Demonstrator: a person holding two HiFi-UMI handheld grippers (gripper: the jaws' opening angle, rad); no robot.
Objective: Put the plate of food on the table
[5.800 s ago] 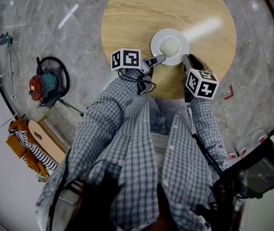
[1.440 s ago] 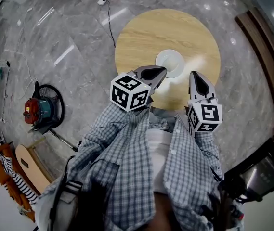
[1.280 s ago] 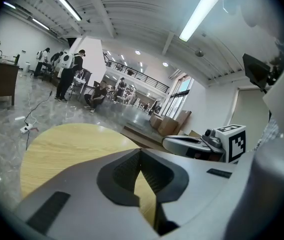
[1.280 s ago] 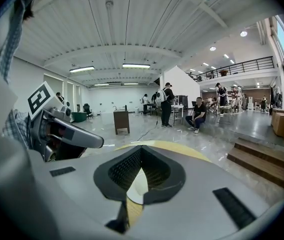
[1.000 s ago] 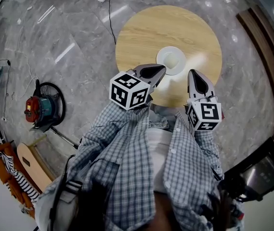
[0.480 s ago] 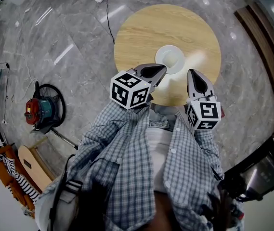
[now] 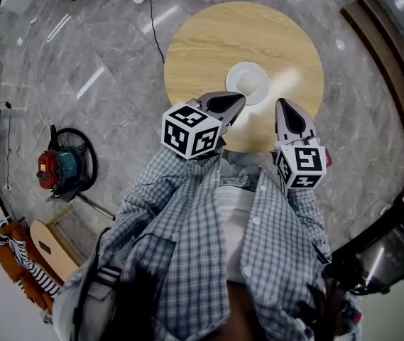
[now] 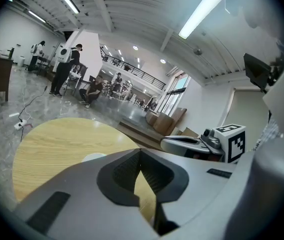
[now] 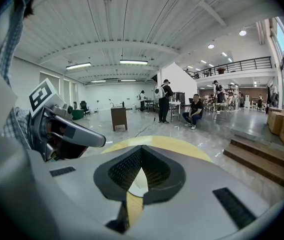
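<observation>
Grey marble floor runs all round a round wooden table [image 7: 202, 41], with a power cable [image 7: 155, 38] trailing off on its far left and a red and teal machine [image 7: 52, 168] parked well to the left. The plate [image 7: 260, 71] sits flat on the table, a little nearer than the middle and well inside the rim, with a pale lump of food [image 7: 247, 84] in its centre. Nothing touches it.

Both tools hang above the near edge of the table, close to the person's checked shirt. The left claw [image 7: 231, 107] is pressed together with nothing in it, and the right claw [image 7: 285, 114] looks the same, tips meeting and empty; the plate only shows beyond it on the table.

To my eye the job looks done, so the hazards are small ones. The left claw's tip points at the near side of the plate and lies just beside it in the head view, so a careless forward swing could nudge the plate or tip the food off. Stepping away to the far left, a foot could catch that cable and jolt the table.
</observation>
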